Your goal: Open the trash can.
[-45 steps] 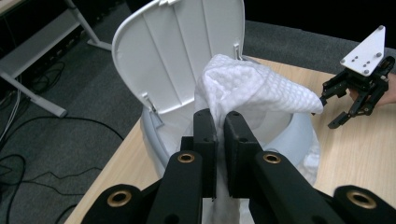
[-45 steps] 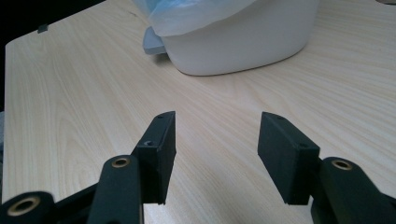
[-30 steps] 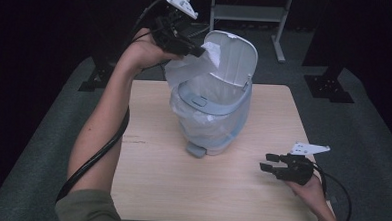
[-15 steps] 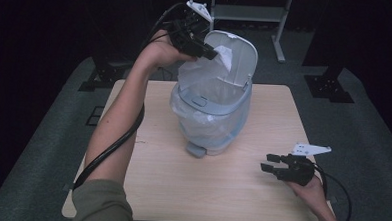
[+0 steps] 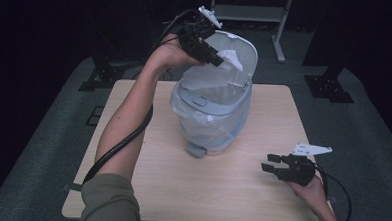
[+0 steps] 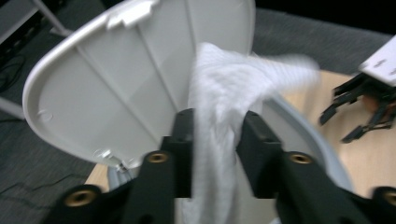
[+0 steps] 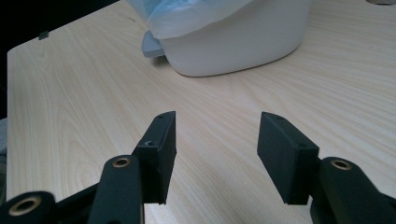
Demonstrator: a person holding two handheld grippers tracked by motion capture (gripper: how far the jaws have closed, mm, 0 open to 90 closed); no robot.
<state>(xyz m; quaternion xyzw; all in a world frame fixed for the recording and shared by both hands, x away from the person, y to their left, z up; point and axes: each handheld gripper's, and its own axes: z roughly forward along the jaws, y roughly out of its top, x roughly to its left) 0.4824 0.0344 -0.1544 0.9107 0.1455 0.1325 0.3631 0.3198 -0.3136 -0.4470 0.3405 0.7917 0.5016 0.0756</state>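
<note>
Left gripper is up high over the bin, jaws pinched on a crumpled white tissue; in the left gripper view the tissue bulges out between and past both pads, so grip looks firm. Bin sits mid-table, lined w/ a pale plastic bag, lid swung up and standing open at the far side; pedal sticks out at the near side.

Key relation: tissue hangs just in front of the raised lid's inner face, above the far part of the bin mouth; opening lies below and slightly toward the person from the jaw tips. So the drop path is prob. straight down w/ a small pull back from the lid; release too close to the lid and the tissue may catch on it or on the rim. Tissue's long axis runs roughly along the jaws, trailing end pointing away toward the lid.

Right gripper rests low near the table's near right corner, well apart from the bin; jaws wide apart, nothing between them; right gripper view looks across bare wood at the bin's base. Left hand is plainly the one nearer, and it alone carries the load; right appears idle.

Judgement: the step in hand is binning the tissue; it's over the mouth but not yet let go.
</note>
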